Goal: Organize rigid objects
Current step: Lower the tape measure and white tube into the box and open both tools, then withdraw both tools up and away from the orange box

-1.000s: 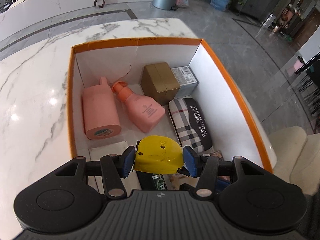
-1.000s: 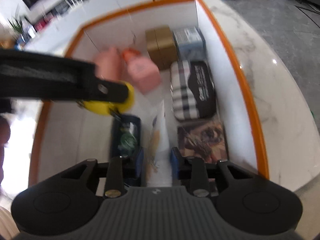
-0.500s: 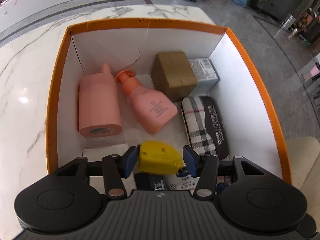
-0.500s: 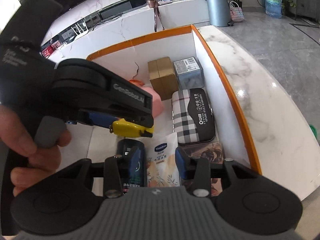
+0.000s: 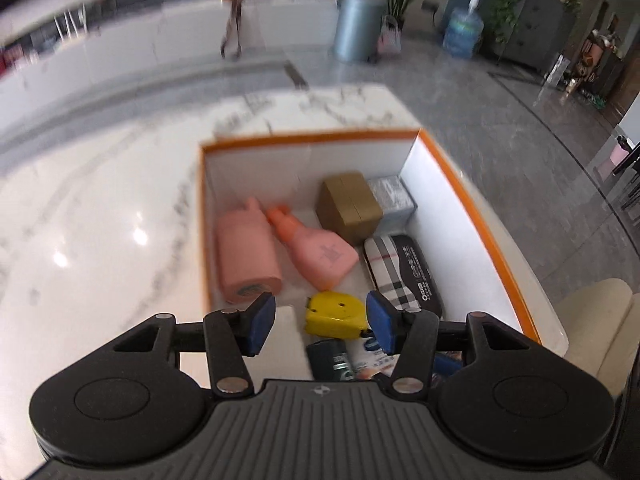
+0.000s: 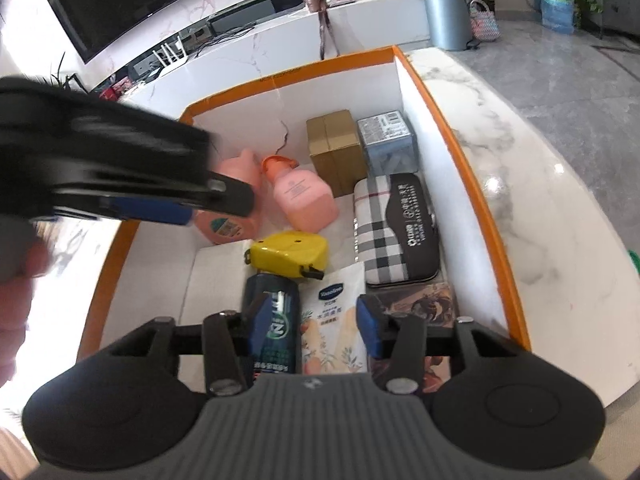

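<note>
Release is what I read first: my left gripper [image 5: 320,322] now stands with its jaws parted and nothing between the pads, while the yellow tape measure [image 6: 289,254] that it was clamping a second ago lies on the box floor, so I judge that piece placed. My right gripper [image 6: 306,326] has just been opening its jaws; the Vaseline sachet [image 6: 335,320] and the dark green bottle [image 6: 273,326] lie beneath them, untouched as far as I can tell. Beyond the tape measure lie two pink bottles [image 6: 304,196], well clear of the plaid case [image 6: 394,228] along the right wall. At the far end a brown carton [image 6: 334,148] sits beside a grey-blue carton [image 6: 386,142]. The orange-rimmed box [image 6: 472,184] has high white walls; open floor remains at the near left, by the flat white packet [image 6: 218,276].
</note>
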The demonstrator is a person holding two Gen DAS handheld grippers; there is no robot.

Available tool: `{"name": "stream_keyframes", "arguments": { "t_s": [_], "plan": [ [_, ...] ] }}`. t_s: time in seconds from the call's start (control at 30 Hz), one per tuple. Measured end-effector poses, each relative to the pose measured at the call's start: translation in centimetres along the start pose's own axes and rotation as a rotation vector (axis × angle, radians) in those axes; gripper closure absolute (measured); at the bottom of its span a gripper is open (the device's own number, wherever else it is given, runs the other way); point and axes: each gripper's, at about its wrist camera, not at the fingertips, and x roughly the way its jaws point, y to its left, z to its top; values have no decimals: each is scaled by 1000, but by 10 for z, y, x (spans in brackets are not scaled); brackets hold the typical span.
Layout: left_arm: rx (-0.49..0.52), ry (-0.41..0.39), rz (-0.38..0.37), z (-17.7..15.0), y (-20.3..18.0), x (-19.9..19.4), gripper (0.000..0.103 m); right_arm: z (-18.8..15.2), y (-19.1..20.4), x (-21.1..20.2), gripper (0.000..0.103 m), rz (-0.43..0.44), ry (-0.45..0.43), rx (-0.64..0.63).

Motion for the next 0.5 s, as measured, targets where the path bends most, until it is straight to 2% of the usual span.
{"name": "stream_keyframes", "arguments": {
  "t_s": [0.1,0.17,0.23,0.27,0.37,0.5],
  "plan": [
    [35,-111,42,-18,-2,-34,41,2,1,-15,44,8,-38,24],
    [60,-167,71,-30,-2,-54,39,-9,11,-36,41,5,-59,16],
    [65,-220,71,-44,-1,-73,34,-12,17,-51,41,-20,-69,-18],
    [61,-241,73,-49,0,-81,33,-13,20,-60,41,-30,-77,-36],
    [32,-311,113,-66,1,-105,32,-18,32,-89,30,-37,-139,-68],
    [-29,-392,178,-84,-2,-133,28,-26,47,-124,30,-63,-215,-136]
  ]
}}
